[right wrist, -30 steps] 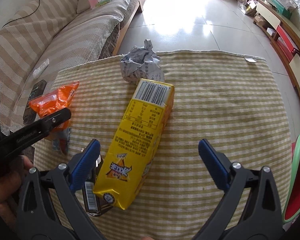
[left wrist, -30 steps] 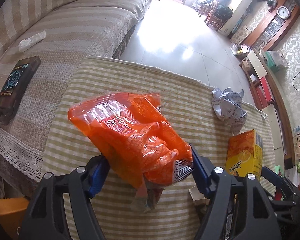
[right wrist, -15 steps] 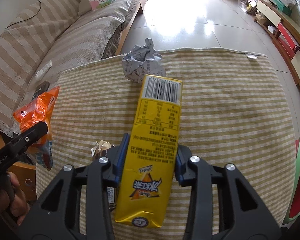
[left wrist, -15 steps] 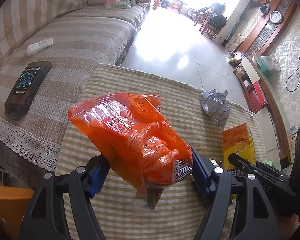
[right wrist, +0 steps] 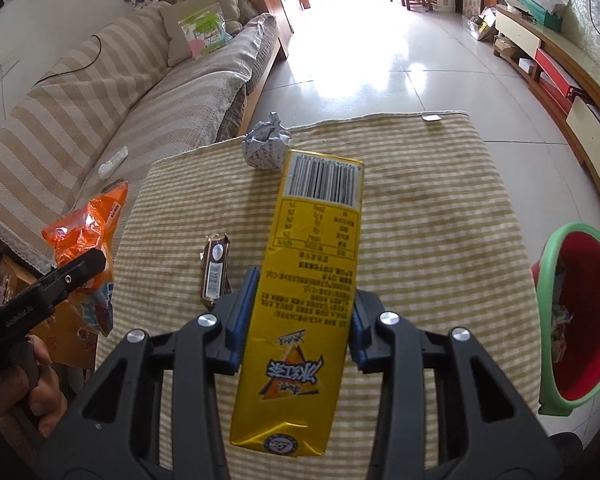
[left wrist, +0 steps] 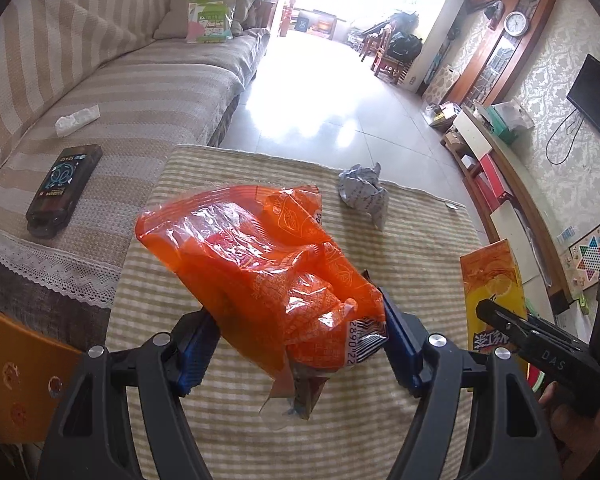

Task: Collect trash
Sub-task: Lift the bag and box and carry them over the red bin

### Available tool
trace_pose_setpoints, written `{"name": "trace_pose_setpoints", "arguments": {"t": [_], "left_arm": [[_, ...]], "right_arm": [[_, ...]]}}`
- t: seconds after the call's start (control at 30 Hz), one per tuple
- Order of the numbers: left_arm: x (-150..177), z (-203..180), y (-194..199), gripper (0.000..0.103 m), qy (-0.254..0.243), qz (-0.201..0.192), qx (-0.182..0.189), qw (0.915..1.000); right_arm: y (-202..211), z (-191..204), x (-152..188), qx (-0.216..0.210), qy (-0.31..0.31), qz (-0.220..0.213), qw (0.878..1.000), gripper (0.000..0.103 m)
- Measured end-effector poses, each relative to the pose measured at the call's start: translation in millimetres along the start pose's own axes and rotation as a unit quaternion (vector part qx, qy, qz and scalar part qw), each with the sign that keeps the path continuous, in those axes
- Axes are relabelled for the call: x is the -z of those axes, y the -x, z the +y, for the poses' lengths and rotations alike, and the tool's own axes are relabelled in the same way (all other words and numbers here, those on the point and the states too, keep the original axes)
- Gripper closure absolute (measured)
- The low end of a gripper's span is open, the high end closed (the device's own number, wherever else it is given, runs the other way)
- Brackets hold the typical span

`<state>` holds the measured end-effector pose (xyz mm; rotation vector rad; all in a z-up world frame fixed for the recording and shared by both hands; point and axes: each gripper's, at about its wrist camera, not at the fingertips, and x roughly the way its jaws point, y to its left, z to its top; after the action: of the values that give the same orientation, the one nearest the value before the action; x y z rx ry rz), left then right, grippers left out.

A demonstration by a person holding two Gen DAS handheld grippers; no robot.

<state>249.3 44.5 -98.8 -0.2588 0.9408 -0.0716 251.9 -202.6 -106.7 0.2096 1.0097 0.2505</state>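
Both hands are loaded. The left gripper has its fingers pinching the orange wrapper, which hangs clear above the striped tabletop. The right gripper has its fingers pressed onto the yellow carton, gripping it about midway along; its long axis runs straight out from the fingers toward twelve o'clock, barcode end farthest away.

What matters now is the bin, red inside with a green rim, sitting off the tabletop's edge at three o'clock from the right fingers. That puts the carton nearer to it than the wrapper, so I'd expect the right hand to swing over first, with the carton's far end leading or tipping down into the opening.

Still lying on the cloth: a crumpled paper ball at eleven o'clock of the carton, near the far edge, and a small brown wrapper just beside the right fingers at ten o'clock.
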Motion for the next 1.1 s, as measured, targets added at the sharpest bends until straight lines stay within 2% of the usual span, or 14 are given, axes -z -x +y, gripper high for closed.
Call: {"name": "trace_pose_setpoints", "arguments": {"t": [0.27, 0.57, 0.9, 1.1], "left_arm": [[32, -42, 18, 0.034, -0.014, 0.015, 0.029, 0.9993], [40, -132, 15, 0.034, -0.095, 0.037, 0.058, 0.9931], [43, -234, 5, 0.034, -0.171, 0.049, 0.126, 0.9760], [46, -286, -12, 0.034, -0.192, 0.075, 0.172, 0.9633]], "right_arm": [[44, -37, 25, -0.007, -0.018, -0.018, 1.000, 0.065], [88, -117, 45, 0.013, -0.081, -0.041, 0.996, 0.065], [134, -222, 56, 0.061, -0.154, -0.080, 0.983, 0.065], [152, -267, 57, 0.075, -0.180, -0.092, 0.977, 0.065]]}}
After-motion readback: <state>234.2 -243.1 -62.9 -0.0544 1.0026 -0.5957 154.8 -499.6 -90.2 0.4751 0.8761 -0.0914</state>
